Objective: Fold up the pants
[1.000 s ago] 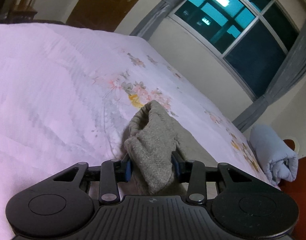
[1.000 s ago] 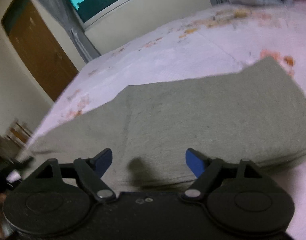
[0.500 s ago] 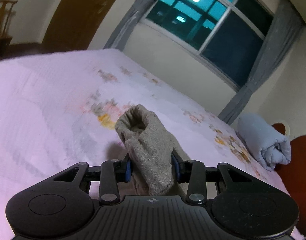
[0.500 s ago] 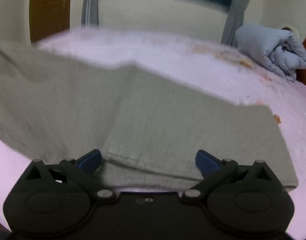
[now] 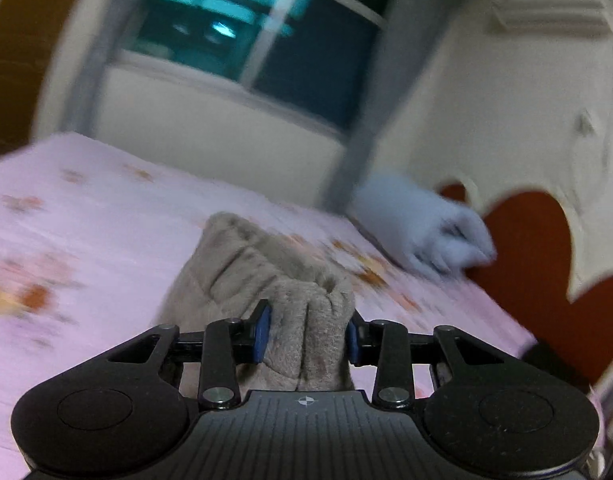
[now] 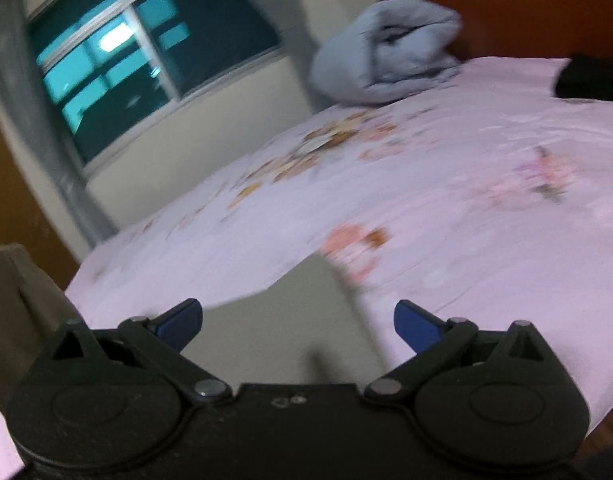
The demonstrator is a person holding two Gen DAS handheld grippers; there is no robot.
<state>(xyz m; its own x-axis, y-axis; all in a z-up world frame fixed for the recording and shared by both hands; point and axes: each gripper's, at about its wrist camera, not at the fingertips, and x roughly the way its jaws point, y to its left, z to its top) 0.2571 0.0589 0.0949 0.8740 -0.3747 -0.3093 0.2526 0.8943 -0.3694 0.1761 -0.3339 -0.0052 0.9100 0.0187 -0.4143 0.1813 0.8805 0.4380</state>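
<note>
A bed [image 5: 106, 240] under a pink flowered sheet fills the room ahead of me, with a dark window [image 5: 258, 40] and grey curtains [image 5: 370, 120] behind it and a red-brown headboard [image 5: 526, 248] along the right. In my left wrist view, going from the left, the sheet runs bare to the bed's far left edge. Then comes the bunched grey-beige cloth of the pants [image 5: 290, 304], rising in gathered folds straight ahead of my left claw [image 5: 308, 334]. That claw is pinching a thick wad of the pants, both blue pads pressed into the fabric and drawn in a little tighter just now. Farther right, a rolled pale-blue blanket [image 5: 422, 232] lies at the bed's far corner against the headboard.

In my right wrist view, a strip of the pants [image 6: 30, 300] hangs at the far left edge of the picture, beside the claw's body. My right claw [image 6: 298, 322] is spread wide, its jaws having just swung apart, and it presses on nothing. A flat fold of the pants [image 6: 290, 328] lies on the sheet below and between the open fingers, its corner pointing away from me toward the middle of the bed [image 6: 466, 200]. To the right the sheet is plain, and the blue blanket [image 6: 386, 56] sits at the far edge, with something dark [image 6: 590, 76] at the right edge that I cannot make out.
</note>
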